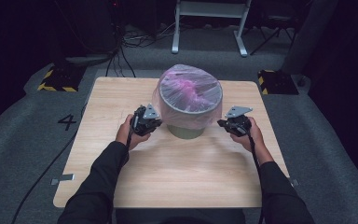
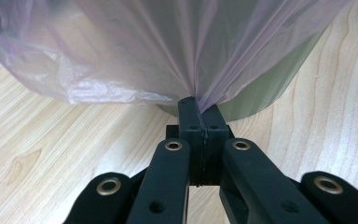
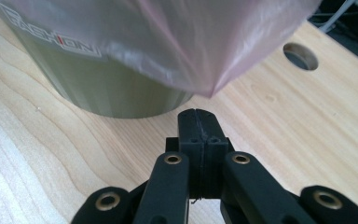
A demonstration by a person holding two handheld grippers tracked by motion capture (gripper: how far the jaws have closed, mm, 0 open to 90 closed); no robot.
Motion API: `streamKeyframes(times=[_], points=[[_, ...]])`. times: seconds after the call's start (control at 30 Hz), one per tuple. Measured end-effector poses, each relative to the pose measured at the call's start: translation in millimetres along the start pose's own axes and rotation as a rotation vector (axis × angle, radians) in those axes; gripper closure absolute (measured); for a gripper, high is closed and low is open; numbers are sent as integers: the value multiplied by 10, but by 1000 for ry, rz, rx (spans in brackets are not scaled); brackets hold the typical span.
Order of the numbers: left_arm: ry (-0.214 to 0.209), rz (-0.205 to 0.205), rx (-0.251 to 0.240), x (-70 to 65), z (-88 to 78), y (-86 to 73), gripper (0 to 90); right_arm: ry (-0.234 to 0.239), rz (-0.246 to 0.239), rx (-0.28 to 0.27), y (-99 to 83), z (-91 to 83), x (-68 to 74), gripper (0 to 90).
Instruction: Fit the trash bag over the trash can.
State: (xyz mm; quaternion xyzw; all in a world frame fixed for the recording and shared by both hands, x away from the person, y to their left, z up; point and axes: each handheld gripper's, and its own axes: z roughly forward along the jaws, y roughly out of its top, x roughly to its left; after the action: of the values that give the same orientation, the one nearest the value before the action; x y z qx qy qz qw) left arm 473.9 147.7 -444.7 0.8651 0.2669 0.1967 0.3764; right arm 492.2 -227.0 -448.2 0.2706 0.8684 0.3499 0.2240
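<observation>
Left hand-held gripper [image 2: 198, 109]: jaws fully closed, pinching the gathered edge of the translucent pink plastic bag [image 2: 149, 51]; film fans up and out from the tips. In the high view it sits [image 1: 154, 122] just left of the bin, held by the person's left hand [image 1: 129, 133].

Right hand-held gripper [image 3: 197, 116]: jaws pressed together, nothing between them; the bag's hanging corner [image 3: 209, 91] is just beyond the tips, apart. High view: [image 1: 223, 123], just right of the bin, in the right hand [image 1: 248, 133].

Bag lines and drapes over the round grey-green plastic waste bin [image 1: 186, 131], stretched over its rim [image 1: 191, 95]; no contents can be made out inside. Bin stands upright at the middle of the light wooden counter [image 1: 177, 172], slightly toward the far edge.
</observation>
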Motion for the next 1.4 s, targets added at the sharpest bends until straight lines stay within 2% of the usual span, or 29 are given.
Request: streamKeyframes(times=[0.03, 0.07, 0.1, 0.3, 0.4, 0.5, 0.6, 0.73, 0.83, 0.97, 1.1, 1.23, 1.3, 1.33, 1.37, 1.4], points=[[12, -5, 1, 12, -14, -15, 839, -4, 5, -2, -9, -2, -8, 881], [31, -13, -2, 31, -40, -28, 744, -8, 17, -5, -20, -12, -23, 808], [34, -32, -8, 57, -77, -43, 661, 0, 30, -14, -29, -34, -47, 773], [68, -97, -83, 197, -384, -197, 349, -1, 101, -72, -90, -308, -212, 535], [82, -143, -145, 275, -547, -248, 252, -20, 127, -105, -94, -470, -294, 452], [78, -171, -200, 358, -663, -210, 226, -27, 163, -171, -42, -644, -386, 420], [96, -190, -235, 410, -710, -122, 232, -49, 181, -218, 94, -794, -460, 402], [123, -172, -224, 410, -614, 48, 245, -55, 175, -285, 399, -927, -516, 409], [107, -161, -207, 390, -496, 132, 260, -57, 150, -310, 659, -939, -502, 438], [90, -159, -189, 336, -329, 181, 268, -34, 129, -321, 941, -846, -482, 459], [90, -155, -192, 307, -227, 205, 333, -13, 122, -312, 1156, -709, -472, 458], [99, -146, -188, 287, -155, 225, 452, -10, 97, -290, 1303, -556, -442, 451], [109, -134, -171, 280, -130, 234, 525, 5, 86, -283, 1354, -490, -430, 451], [110, -131, -167, 277, -120, 236, 545, -3, 75, -273, 1376, -455, -423, 448], [158, -126, -143, 260, -102, 245, 579, 1, 57, -268, 1392, -423, -411, 438], [176, -119, -129, 256, -93, 249, 617, 13, 32, -257, 1408, -385, -395, 437]])
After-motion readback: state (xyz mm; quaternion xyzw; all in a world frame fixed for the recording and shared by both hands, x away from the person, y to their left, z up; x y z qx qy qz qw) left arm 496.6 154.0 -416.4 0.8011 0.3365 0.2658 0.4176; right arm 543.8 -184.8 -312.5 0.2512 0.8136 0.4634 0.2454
